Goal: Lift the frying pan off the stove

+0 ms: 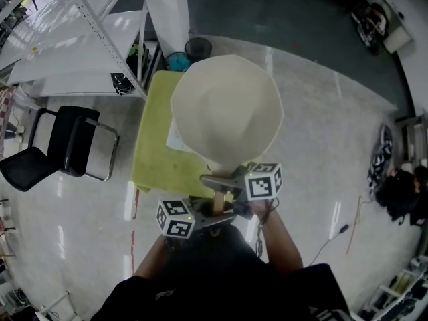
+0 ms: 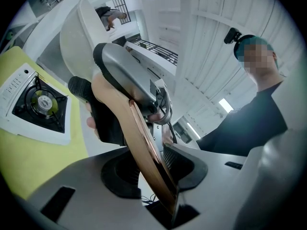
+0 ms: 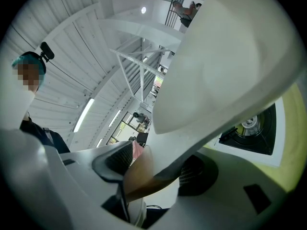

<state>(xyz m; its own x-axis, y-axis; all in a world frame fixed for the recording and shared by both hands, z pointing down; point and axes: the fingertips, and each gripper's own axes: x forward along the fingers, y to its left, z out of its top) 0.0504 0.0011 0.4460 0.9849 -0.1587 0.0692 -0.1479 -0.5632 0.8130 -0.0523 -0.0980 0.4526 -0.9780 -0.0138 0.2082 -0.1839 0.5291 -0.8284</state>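
Cream-white round frying pan (image 1: 227, 109), tan wooden handle (image 2: 144, 143): handle clamped between half-closed jaws of left gripper (image 2: 154, 170) and right gripper (image 3: 152, 174); bowl beyond jaw tips, raised clear of white single-burner stove (image 2: 36, 104).

Frying pan (image 1: 226, 109): cream, matt, smooth. Handle (image 2: 139, 152): wood-look, satin (copper-toned glossy edge). Stove (image 2: 17, 85): white, smooth. Table cover (image 1: 155, 156): yellow, matt. Floor (image 1: 321, 146): polished, reflective.
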